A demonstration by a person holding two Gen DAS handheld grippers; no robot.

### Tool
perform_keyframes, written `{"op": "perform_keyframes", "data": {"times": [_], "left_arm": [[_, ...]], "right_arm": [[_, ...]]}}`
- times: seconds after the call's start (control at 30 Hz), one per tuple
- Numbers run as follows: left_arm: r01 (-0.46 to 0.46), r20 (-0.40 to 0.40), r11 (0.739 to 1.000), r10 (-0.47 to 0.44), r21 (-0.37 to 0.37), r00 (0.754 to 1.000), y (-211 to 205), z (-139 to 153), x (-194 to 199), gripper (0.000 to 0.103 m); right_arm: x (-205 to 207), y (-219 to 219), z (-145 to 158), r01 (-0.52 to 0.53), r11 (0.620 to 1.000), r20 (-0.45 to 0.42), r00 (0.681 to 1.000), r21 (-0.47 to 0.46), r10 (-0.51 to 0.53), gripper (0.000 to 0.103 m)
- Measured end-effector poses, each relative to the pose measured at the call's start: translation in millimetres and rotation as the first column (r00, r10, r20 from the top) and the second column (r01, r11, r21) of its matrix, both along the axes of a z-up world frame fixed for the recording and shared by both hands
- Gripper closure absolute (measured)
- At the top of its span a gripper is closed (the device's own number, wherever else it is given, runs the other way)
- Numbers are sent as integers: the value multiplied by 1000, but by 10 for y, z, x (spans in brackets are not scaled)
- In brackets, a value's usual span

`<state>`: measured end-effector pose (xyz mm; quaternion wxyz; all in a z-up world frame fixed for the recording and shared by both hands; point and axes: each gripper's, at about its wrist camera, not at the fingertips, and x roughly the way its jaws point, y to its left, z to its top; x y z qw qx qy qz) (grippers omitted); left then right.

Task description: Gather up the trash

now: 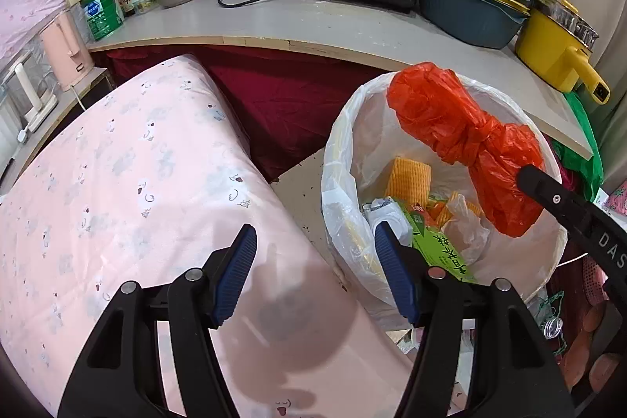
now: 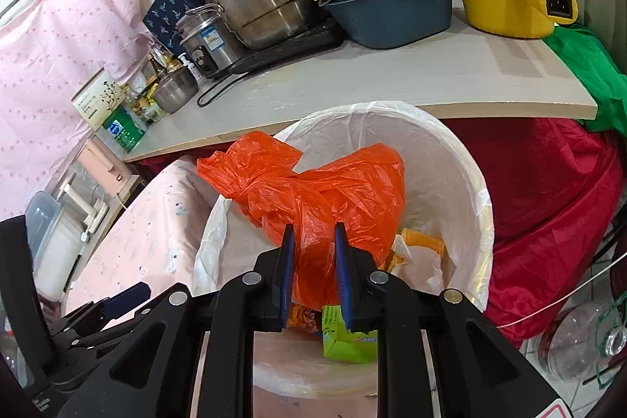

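The right tongs (image 2: 314,271) are clamped on the knotted orange plastic bag (image 2: 313,194), blue pads pinching its lower bulge, and the bag hangs over the mouth of the round white-lined trash bin (image 2: 476,206). It is not in yet: the upper half of the bag leans out past the bin's far-left rim, towards the pink patterned bedding (image 1: 129,183).

The left tongs (image 1: 315,273) stand parted with nothing between the pads, poised over the edge of the bedding right beside the bin's near wall.

What could go sour here? If the grip lets go now, my read is that the bag's loose top could catch on the rim and flop outward onto the bedding or the floor rather than dropping inside. The thin film is also slippery; a pinch on a fold alone might slide free early. And the clear liner (image 1: 337,159) looks slack on the rim, so a nudge from either tool could drag it down.

The left wrist view gives the bin's contents: a yellow ridged wrapper (image 1: 407,177), a green printed carton (image 1: 443,253) and crumpled white scraps, plus the right tool's black finger reaching in. The right wrist view alone shows the pads biting the bag, and the grey-white table (image 2: 392,77) edge overhanging the bin.
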<state>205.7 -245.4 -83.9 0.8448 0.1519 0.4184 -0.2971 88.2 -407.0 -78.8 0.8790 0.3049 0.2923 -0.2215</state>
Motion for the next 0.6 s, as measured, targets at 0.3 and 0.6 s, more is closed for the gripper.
{"op": "perform_keyframes", "data": {"times": [0.3,0.6], "left_arm": [[-16,27,1000,15,3,1000,64,75,-27,35],[-19,46,1000,19,6,999,126,137,-116,28]], "right_arm": [[65,67,36,-48,999,-62,997,-20,47,71],[-14,180,201,-51,997,-83,996,-65,46,56]]}}
